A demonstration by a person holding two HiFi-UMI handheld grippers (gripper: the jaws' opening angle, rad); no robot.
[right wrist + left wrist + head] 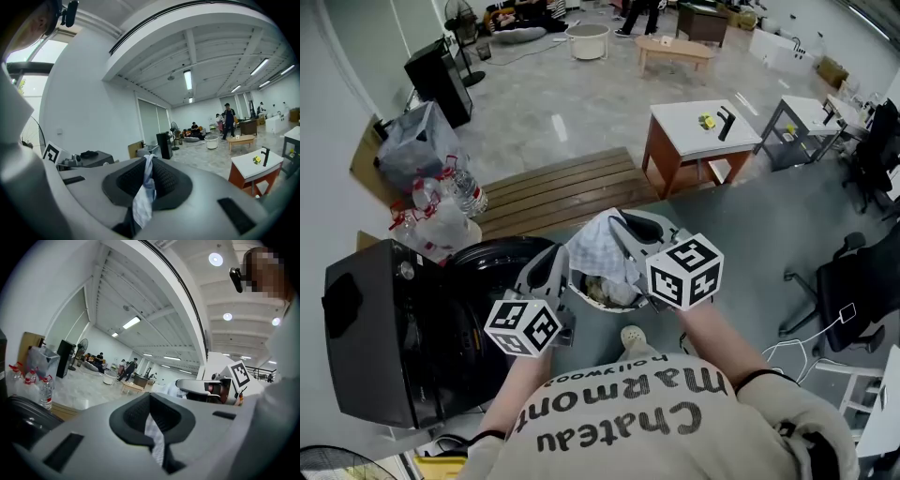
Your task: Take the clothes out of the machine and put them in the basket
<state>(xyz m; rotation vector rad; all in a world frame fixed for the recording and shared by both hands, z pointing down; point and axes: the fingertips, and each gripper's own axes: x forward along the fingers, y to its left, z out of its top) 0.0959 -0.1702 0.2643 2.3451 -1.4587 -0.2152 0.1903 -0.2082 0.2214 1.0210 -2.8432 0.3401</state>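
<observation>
While the left gripper (151,420) and right gripper (146,173) are each clamping the checked cloth (595,246), we are holding it just above the basket (577,289) (some clothes are lying inside) — only releasing it is remaining.

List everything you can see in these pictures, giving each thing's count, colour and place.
round basket: one, colour unclear, centre foreground, with light clothes inside
checked white cloth: one, white-grey, hanging above the round basket
black box-shaped machine: one, black, lower left, beside the round basket
slatted wooden platform: one, brown, beyond the round basket
clear plastic bottles: several, red-capped, left of the platform
white-topped table with brown legs: one, right of the platform
black office chair: one, right edge
low light-wood table: one, far end of the room
left gripper: one, grey, shut on the cloth
right gripper: one, grey, shut on the cloth
</observation>
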